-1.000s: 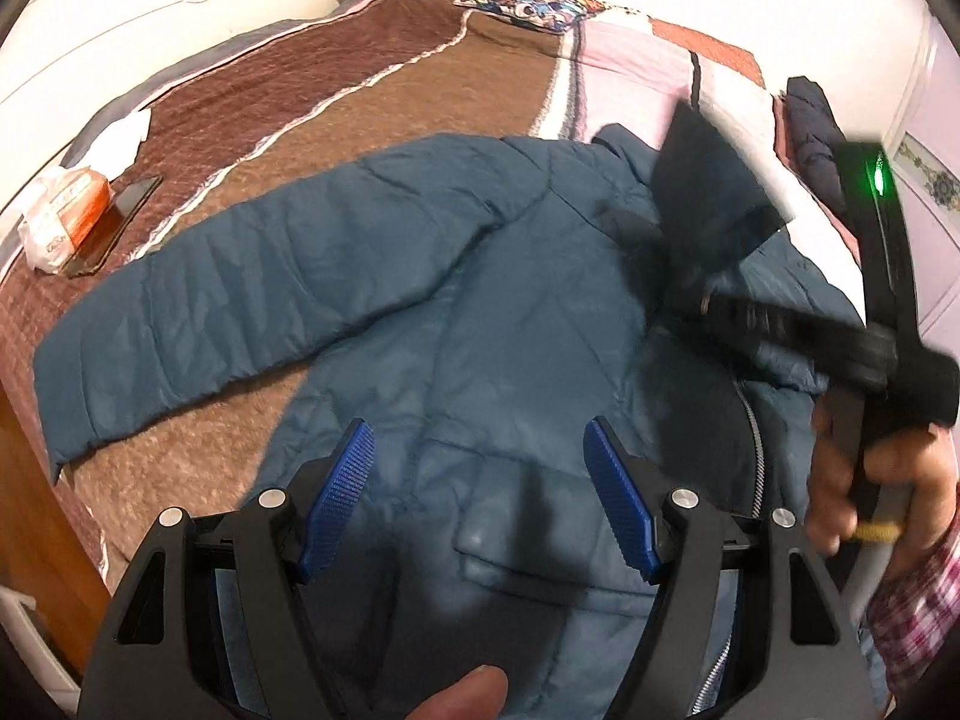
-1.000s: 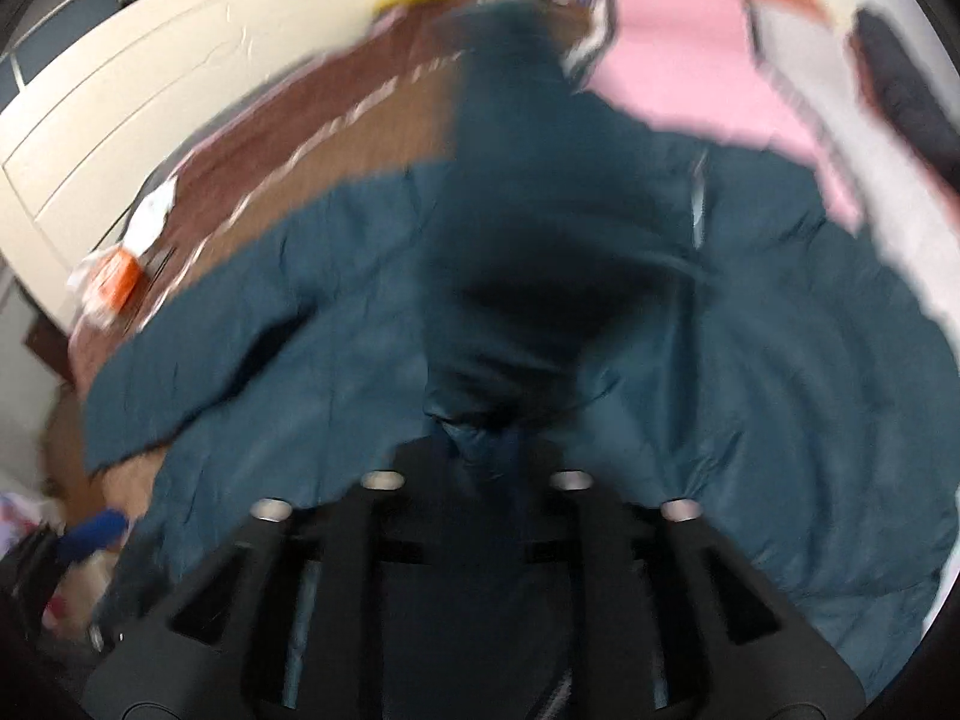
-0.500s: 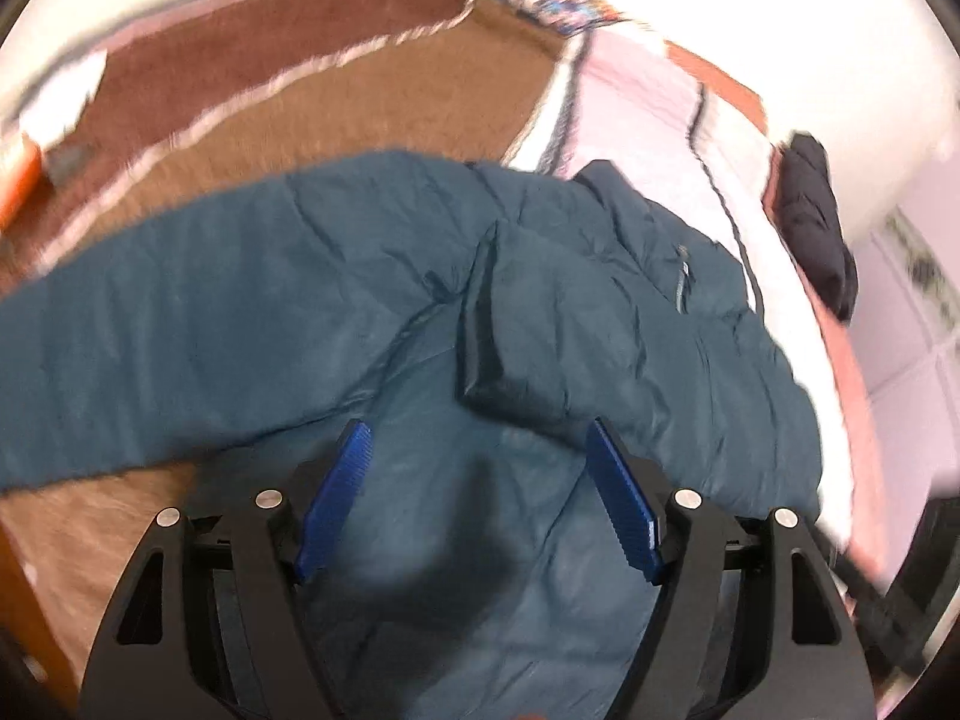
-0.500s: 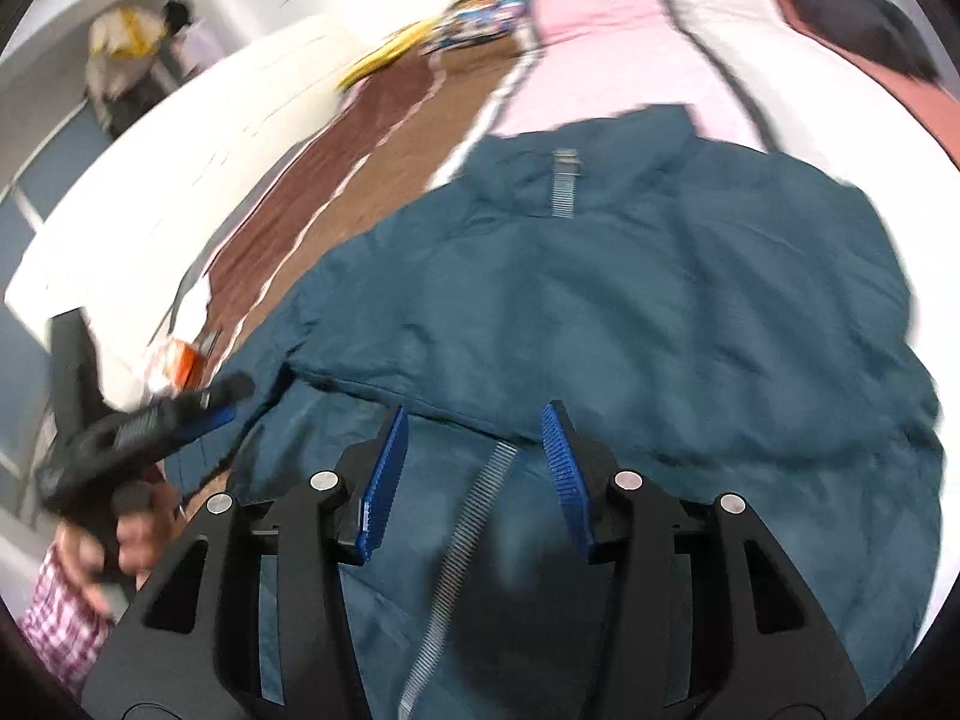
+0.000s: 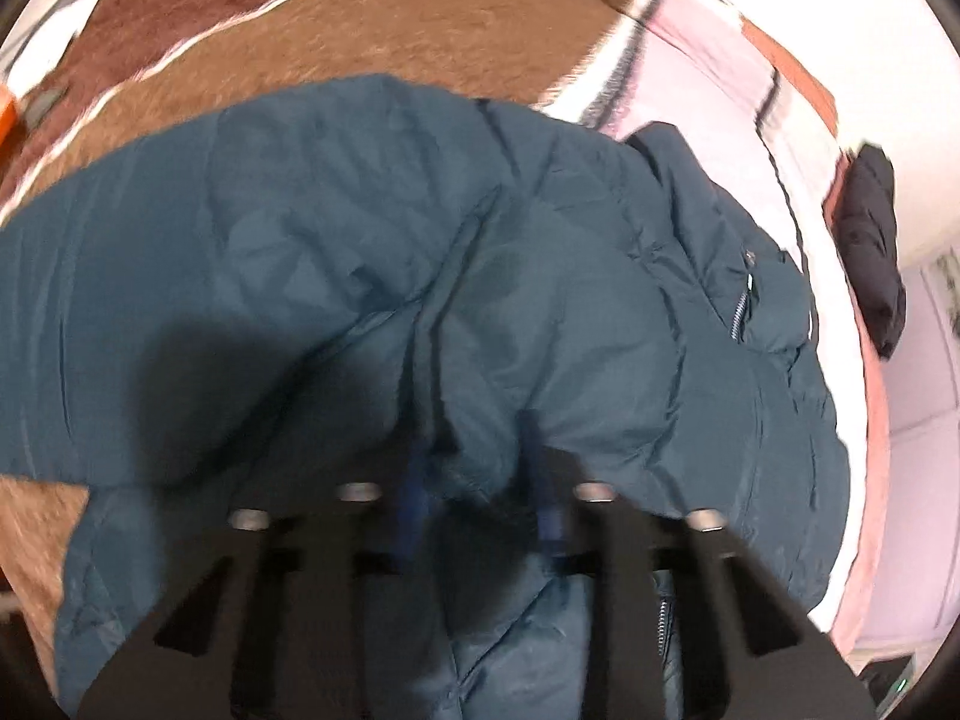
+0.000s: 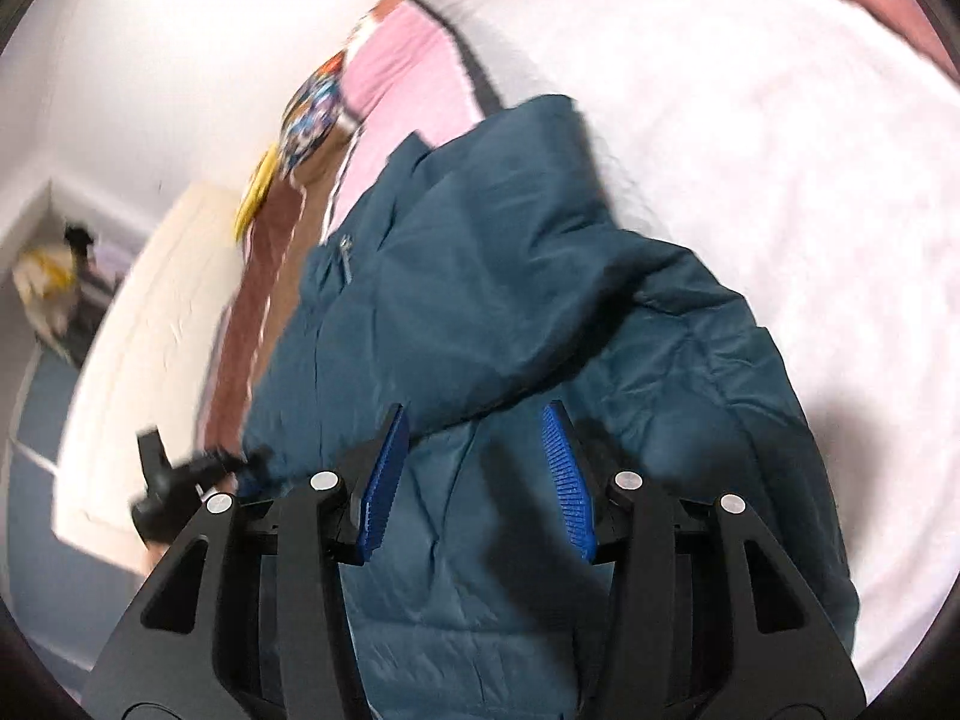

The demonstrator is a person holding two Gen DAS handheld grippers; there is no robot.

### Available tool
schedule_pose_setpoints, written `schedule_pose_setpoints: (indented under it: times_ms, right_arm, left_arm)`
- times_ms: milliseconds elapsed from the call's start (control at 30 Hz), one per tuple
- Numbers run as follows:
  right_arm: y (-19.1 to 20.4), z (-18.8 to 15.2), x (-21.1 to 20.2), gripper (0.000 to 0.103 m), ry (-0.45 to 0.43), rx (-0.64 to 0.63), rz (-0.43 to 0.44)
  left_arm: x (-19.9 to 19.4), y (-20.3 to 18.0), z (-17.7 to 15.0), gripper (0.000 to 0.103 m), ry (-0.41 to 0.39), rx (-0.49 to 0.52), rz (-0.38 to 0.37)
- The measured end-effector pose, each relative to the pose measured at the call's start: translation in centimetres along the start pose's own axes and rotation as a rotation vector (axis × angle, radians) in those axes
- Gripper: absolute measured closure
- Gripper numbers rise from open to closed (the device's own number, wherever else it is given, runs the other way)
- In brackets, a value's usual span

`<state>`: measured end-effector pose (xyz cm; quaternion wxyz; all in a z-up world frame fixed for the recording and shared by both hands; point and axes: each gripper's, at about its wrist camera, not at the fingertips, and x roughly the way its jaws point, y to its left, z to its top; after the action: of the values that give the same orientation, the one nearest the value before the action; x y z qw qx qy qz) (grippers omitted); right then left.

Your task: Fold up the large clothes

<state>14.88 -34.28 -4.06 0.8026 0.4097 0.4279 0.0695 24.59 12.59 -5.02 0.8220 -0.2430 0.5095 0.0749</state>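
A large teal padded jacket [image 5: 540, 312] lies spread on the bed, one sleeve folded across its body. In the left wrist view my left gripper [image 5: 480, 492] has its blue pads close together with a bunch of jacket fabric between them; the frame is blurred. In the right wrist view the jacket [image 6: 510, 312] lies under my right gripper [image 6: 474, 474], whose blue pads stand wide apart and hold nothing, just above the folded sleeve's edge. The left gripper also shows in the right wrist view [image 6: 180, 486] at the lower left, blurred.
The bed has a brown blanket [image 5: 372, 30] and a pink-and-white cover [image 6: 750, 150]. A dark garment [image 5: 870, 240] lies at the bed's right edge. A patterned pillow [image 6: 312, 114] and a yellow item [image 6: 258, 192] lie near the cream headboard [image 6: 150, 360].
My right gripper let go of the sleeve, which now lies folded over the jacket, and swung right. My left gripper moved down onto the jacket and its pads closed on fabric.
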Motion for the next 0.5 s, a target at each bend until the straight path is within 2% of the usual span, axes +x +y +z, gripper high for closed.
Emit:
schedule_pose_setpoints:
  times_ms: [67,133,167,200,267,367,500]
  right_arm:
    - [-0.4,0.6,0.7,0.056,0.008,0.042,0.014]
    - [-0.4,1.4,1.5,0.069,-0.002,0.066,0.008]
    - [-0.2,1.8,1.8,0.082,0.002,0.061,0.001]
    - [0.1,2.0,2.0,0.09,0.004,0.046,-0.007]
    - [1.3,2.2,2.1,0.092,-0.015,-0.017,-0.036]
    - [2.9,1.5,2.6,0.092,-0.023,-0.129,-0.118]
    - [3.3,-0.3,3.0,0.089,-0.023,-0.225,-0.211]
  left_arm:
    - [-1.0,-0.5,0.3,0.089,-0.034,0.036,0.009]
    - [-2.6,-1.2,0.8,0.091,-0.103,0.079,0.002]
    - [-3.7,-1.5,1.2,0.091,-0.145,0.097,-0.008]
    - [-4.7,-1.7,1.6,0.091,-0.184,0.105,-0.021]
    - [-5.5,-1.6,2.2,0.091,-0.213,0.111,-0.044]
    - [-4.3,-1.2,2.5,0.091,-0.197,0.124,-0.009]
    - [-0.2,0.1,1.8,0.088,-0.092,0.15,0.062]
